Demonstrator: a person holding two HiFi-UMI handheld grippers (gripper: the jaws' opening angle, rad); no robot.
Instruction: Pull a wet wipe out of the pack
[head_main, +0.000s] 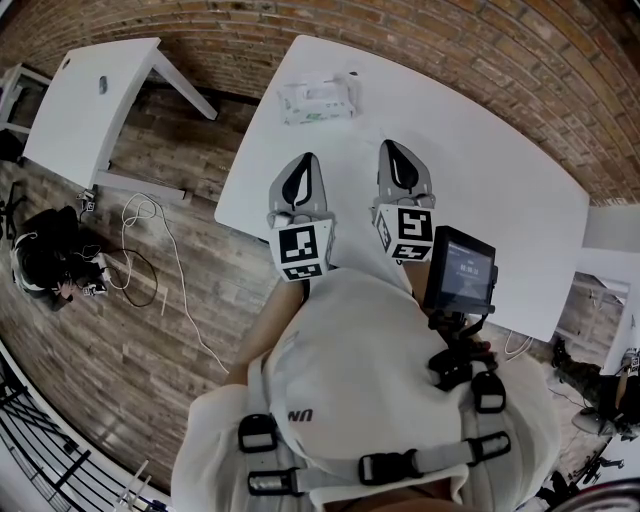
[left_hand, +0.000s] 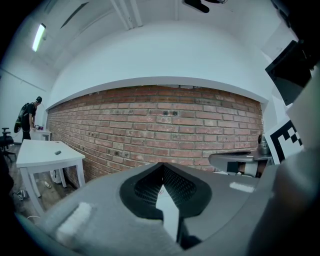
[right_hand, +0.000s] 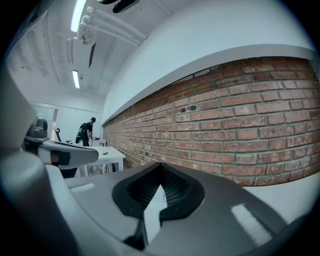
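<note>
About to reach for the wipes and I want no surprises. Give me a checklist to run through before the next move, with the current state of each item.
1. Wet wipe pack in view, lying on the table: ok.
2. Both claws empty: ok, nothing sits between the jaws of the left claw or the right claw.
3. Claws open for a grasp: not ok, both are shut.
4. Way to the pack free: ok, only bare tabletop shows between the claws and the pack.
5. Pack's flap open or a wipe sticking out: cannot tell, too small in the head view.
</note>
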